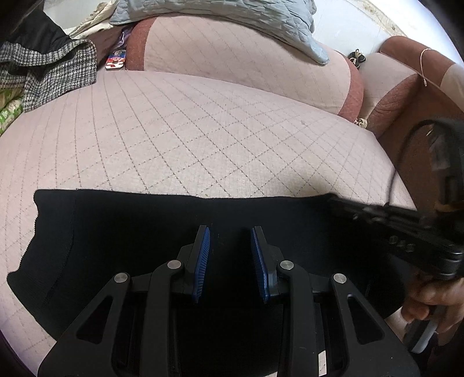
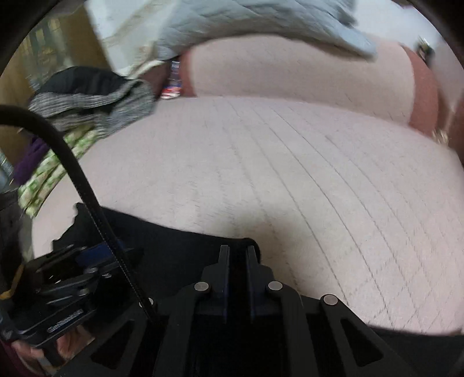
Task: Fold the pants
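Black pants [image 1: 139, 232] lie flat on a pink quilted sofa seat [image 1: 203, 130], in a wide band along its near edge. My left gripper [image 1: 230, 235] hovers over the middle of the pants, open and empty, its blue pads apart. My right gripper [image 2: 237, 250] is shut on the far edge of the black pants [image 2: 179, 255], with black fabric between its fingers. In the left wrist view it shows blurred at the right [image 1: 406, 229]. The left gripper shows in the right wrist view at lower left [image 2: 95, 261].
A houndstooth garment [image 1: 49, 72] and green patterned cloth [image 1: 8, 113] lie at the seat's left end. A pale blue quilt [image 1: 232, 17] drapes over the backrest [image 1: 246, 63]. A small red and blue item [image 1: 116, 59] lies by the backrest. The brown armrest [image 1: 406, 87] is at right.
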A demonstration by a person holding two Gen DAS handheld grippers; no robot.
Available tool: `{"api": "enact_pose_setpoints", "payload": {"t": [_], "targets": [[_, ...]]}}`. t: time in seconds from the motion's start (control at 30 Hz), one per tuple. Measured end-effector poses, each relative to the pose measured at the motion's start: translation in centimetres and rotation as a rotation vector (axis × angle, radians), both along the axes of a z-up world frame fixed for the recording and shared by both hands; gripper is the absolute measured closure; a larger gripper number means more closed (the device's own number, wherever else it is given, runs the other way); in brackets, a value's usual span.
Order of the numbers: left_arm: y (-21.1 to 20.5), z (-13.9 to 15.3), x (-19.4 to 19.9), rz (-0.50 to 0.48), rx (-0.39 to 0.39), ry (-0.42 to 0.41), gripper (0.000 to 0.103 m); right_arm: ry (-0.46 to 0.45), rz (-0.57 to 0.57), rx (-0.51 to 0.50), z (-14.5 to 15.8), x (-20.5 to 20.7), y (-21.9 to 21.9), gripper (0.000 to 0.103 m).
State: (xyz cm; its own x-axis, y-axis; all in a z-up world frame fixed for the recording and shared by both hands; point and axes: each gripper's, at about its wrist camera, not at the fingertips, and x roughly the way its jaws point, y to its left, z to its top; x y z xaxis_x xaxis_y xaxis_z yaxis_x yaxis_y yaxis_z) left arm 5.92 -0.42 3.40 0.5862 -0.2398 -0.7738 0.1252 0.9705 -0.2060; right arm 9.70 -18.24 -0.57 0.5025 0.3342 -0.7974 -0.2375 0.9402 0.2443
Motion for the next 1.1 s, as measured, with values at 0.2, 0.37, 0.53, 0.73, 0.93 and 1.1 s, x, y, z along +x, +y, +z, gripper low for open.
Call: {"api": "enact_pose_setpoints", "payload": {"t": [0.2, 0.37, 0.53, 0.73, 0.93, 1.1], "targets": [[-0.4, -0.2, -0.2, 0.007, 0.030, -0.011, 0.075, -0.011, -0.015, 0.039, 0.8, -1.3, -0.7, 0.094], [-0.9, 0.2, -0.8, -0.003, 0.049, -0.038, 0.075, -0.067, -0.032, 0.093, 3.3, -4.9, -2.9, 0.087], [-1.8, 0.7, -1.7, -0.032, 0.078, -0.074, 0.075, -0.098, -0.084, 0.123, 3.8, -7.8, -4.5, 0.061], [-3.3, 1.5, -2.6, -0.063, 0.046, -0.068, 0.075, -0.076, -0.159, 0.145, 4.4, -10.4, -8.4, 0.061], [-5.0, 2.4, -3.3, -0.093, 0.022, -0.071, 0.050, -0.081, -0.224, 0.142, 5.9, -12.9, -12.8, 0.059], [-6.5, 2.7, -4.0, -0.118, 0.037, -0.071, 0.050, -0.098, -0.254, 0.078, 6.4, -15.6, -15.4, 0.058]]}}
